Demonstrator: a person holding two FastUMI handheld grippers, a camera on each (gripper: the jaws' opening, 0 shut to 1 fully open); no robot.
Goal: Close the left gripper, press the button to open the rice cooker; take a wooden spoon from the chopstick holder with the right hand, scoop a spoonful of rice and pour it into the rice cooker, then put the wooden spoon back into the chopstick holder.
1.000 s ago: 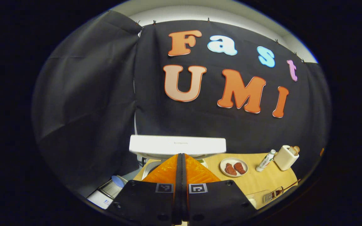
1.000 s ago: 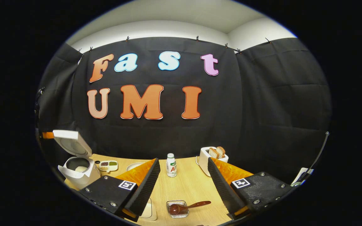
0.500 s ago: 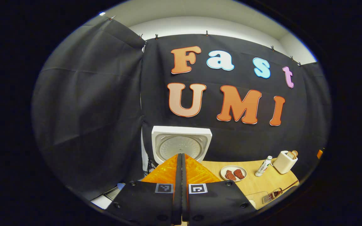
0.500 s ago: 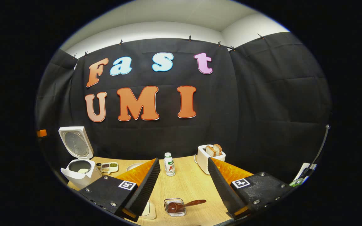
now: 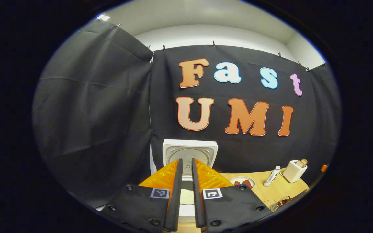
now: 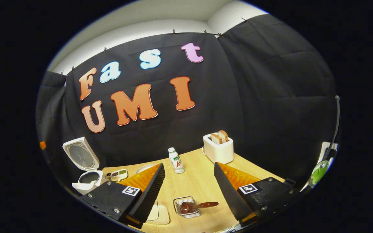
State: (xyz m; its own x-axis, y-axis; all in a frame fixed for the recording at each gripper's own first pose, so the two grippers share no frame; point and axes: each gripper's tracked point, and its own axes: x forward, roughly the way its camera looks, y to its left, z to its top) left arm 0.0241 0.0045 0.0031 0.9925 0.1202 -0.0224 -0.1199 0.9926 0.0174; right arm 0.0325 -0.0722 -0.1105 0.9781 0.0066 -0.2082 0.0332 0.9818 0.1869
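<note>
Nearest, in the right gripper view: finds the right gripper (image 6: 188, 165) spread wide and empty, hanging above the wooden surface (image 6: 199, 181). Just past its fingers, sees the wooden spoon (image 6: 199, 205) resting with its bowl in the small chopstick holder (image 6: 177, 204) and its handle poking out to the right, touched by nothing. Beside the holder, half behind one finger, notes a pale dish (image 6: 160, 213); cannot tell whether rice lies in it. Farther back, passes a small bottle (image 6: 176, 160) and a toaster (image 6: 218, 150) with bread slices standing in it. Far off to the left, spots the rice cooker (image 6: 87, 179) with its lid (image 6: 81, 155) swung upright and the pot exposed.

In the left gripper view: shows the left gripper (image 5: 186, 160) parted by a narrow slit only, gripping nothing and aimed straight at the cooker. Glimpses the pot low between the fingers and the raised lid behind them.

Judging from that: puts the button press as done and takes fetching the spoon as the step in hand. Next calls for lowering the right gripper over the handle, closing on the handle rather than the bowl, then lifting clear of the holder. Should allow for so light a holder tipping or coming up with the spoon.
</note>
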